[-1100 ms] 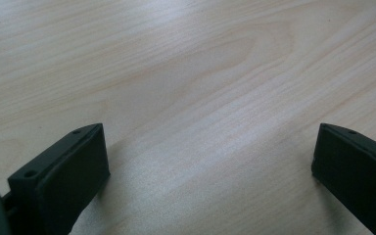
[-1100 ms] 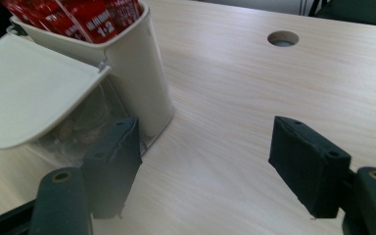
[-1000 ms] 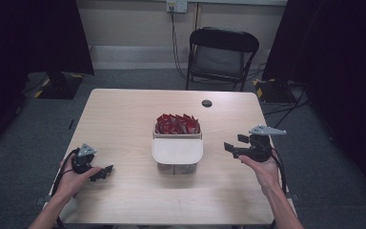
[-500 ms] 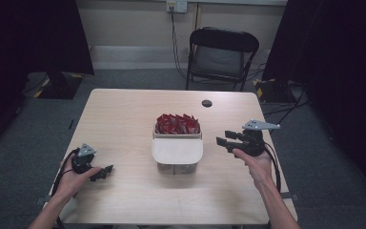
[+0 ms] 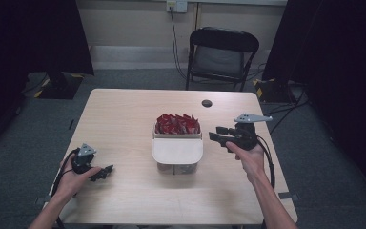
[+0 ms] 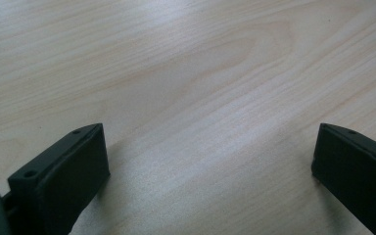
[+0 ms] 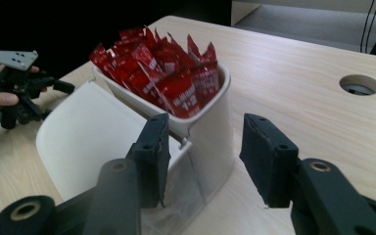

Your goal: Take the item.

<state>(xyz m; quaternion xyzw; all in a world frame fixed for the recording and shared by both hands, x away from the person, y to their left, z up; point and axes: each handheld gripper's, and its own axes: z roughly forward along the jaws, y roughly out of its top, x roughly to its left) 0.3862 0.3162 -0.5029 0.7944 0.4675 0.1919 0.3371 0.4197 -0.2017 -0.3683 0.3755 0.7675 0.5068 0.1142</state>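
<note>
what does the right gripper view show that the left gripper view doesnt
Right gripper view: a white bin packed with red packets, its lid tipped open, a round hole in the tabletop, and the left gripper farther off. The right gripper has just been closing, nothing between its jaws. Left gripper view: the left gripper's own jaws, wide apart over bare wood. Both: the table.

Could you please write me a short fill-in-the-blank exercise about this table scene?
1. The white plastic container holds shiny packets coloured ____.
2. The right tongs point toward the ____.
3. The left tongs rest on the light wooden ____, jaws apart.
4. Behind the table stands a black folding ____.

Missing words: red; container; table; chair
</note>
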